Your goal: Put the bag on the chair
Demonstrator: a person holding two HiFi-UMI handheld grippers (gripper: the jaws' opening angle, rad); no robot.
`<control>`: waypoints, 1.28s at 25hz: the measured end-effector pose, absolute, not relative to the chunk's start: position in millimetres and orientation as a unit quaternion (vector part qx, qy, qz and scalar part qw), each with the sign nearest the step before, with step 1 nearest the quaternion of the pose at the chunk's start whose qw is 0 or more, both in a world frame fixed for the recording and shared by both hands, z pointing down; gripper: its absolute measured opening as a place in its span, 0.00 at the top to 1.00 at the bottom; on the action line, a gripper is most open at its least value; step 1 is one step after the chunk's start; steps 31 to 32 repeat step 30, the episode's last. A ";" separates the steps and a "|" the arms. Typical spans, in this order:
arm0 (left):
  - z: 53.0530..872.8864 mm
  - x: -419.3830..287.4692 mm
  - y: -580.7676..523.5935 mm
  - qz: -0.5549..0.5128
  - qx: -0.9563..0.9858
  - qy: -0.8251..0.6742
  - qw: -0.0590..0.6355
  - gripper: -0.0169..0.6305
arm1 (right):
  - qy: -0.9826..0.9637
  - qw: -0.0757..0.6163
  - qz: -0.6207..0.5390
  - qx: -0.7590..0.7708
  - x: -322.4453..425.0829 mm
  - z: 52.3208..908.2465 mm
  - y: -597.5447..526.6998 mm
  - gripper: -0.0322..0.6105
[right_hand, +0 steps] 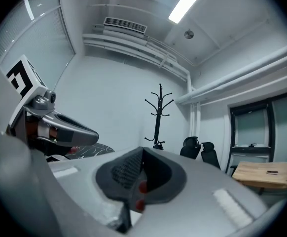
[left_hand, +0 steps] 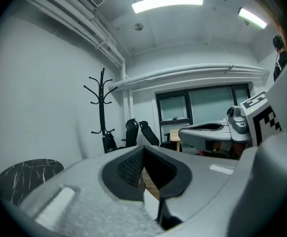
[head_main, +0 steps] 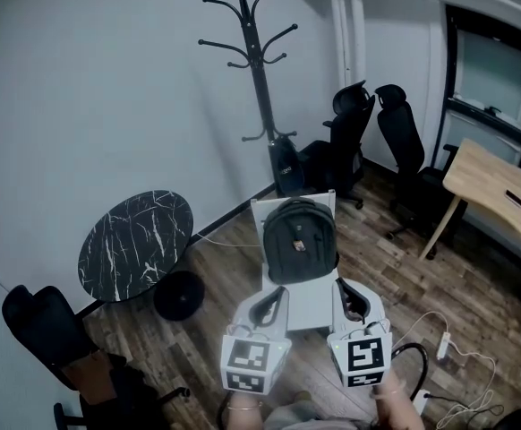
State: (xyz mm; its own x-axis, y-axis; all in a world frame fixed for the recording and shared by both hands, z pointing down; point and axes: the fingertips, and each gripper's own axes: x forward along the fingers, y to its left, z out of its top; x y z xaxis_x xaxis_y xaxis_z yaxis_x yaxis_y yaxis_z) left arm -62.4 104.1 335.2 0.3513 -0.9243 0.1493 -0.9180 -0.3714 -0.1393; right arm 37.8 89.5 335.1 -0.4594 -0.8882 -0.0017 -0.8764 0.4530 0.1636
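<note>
The dark backpack stands upright on the white chair, leaning against its backrest. Its long axis runs vertically, top handle up, front pocket facing the person. The left gripper and right gripper hover before the seat, jaws together and empty.

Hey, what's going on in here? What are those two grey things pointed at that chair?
A person stands over a white chair with a hand-held claw in each hand. A dark backpack sits on the chair's seat. The left claw and the right claw are both shut and hold nothing, and both sit on the near side of the backpack. So the backpack appears to be on the chair already.
</note>
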 end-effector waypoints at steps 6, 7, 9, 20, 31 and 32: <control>334.9 -43.8 140.2 -0.103 -0.814 0.571 0.016 0.96 | -0.853 0.043 -0.073 0.515 60.4 337.2 124.6 0.95; 335.1 -40.5 146.0 -0.104 -0.814 0.571 0.017 0.96 | -0.853 0.045 -0.074 0.515 63.4 337.6 129.9 0.95; 336.2 -33.6 157.8 -0.106 -0.815 0.570 0.017 0.96 | -0.853 0.042 -0.075 0.515 68.8 337.1 140.4 0.95; 341.8 -2.3 211.4 -0.103 -0.810 0.577 0.009 0.96 | -0.856 0.043 -0.077 0.510 102.0 338.3 192.8 0.95; 338.6 18.7 212.7 -0.117 -0.813 0.570 0.017 0.96 | -0.858 0.047 -0.074 0.506 116.3 337.7 194.7 0.95; 338.6 18.7 212.7 -0.117 -0.813 0.570 0.017 0.96 | -0.858 0.047 -0.074 0.506 116.3 337.7 194.7 0.95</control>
